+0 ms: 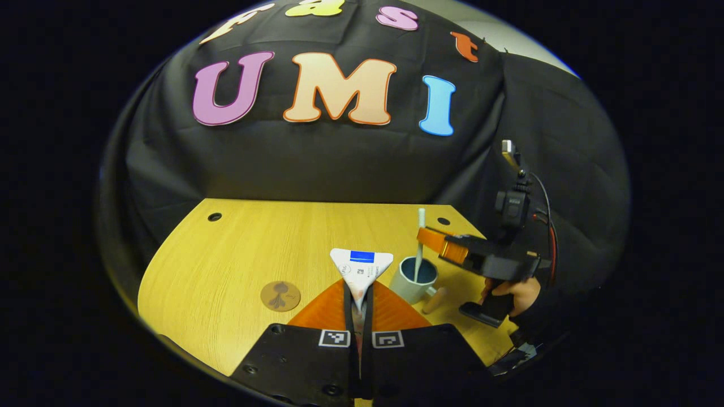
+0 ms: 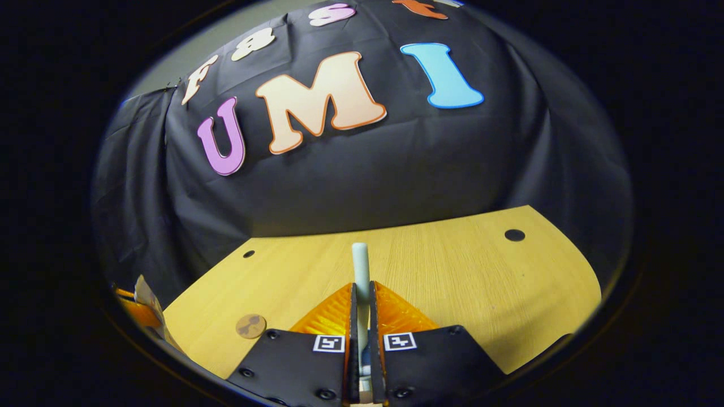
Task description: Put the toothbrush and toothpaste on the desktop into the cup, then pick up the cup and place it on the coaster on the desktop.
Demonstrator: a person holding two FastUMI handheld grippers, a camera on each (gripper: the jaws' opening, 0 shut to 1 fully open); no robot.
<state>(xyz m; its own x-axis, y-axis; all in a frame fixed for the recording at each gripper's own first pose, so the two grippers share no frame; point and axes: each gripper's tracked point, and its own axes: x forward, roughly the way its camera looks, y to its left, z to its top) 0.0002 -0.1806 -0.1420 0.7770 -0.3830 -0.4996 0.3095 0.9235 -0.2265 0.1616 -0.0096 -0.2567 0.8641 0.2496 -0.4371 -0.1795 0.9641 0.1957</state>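
My left gripper (image 1: 357, 295) is shut on a white toothpaste tube (image 1: 361, 265) with a blue stripe, its flat crimped end pointing up above the desk. Just right of it stands a blue-grey cup (image 1: 408, 282) with a wooden handle. The right gripper (image 1: 425, 236), held by a hand, is shut on a pale toothbrush (image 1: 419, 244) that stands upright with its lower end inside the cup. In the right gripper view the toothbrush handle (image 2: 360, 265) rises between my right gripper's (image 2: 362, 297) closed fingers. A round brown coaster (image 1: 280, 295) lies left of the cup.
The wooden desktop (image 1: 237, 249) has small cable holes near its back corners. Black cloth walls close the booth behind and at the sides. The coaster (image 2: 250, 325) and the toothpaste tube (image 2: 142, 294) sit at the lower left of the right gripper view.
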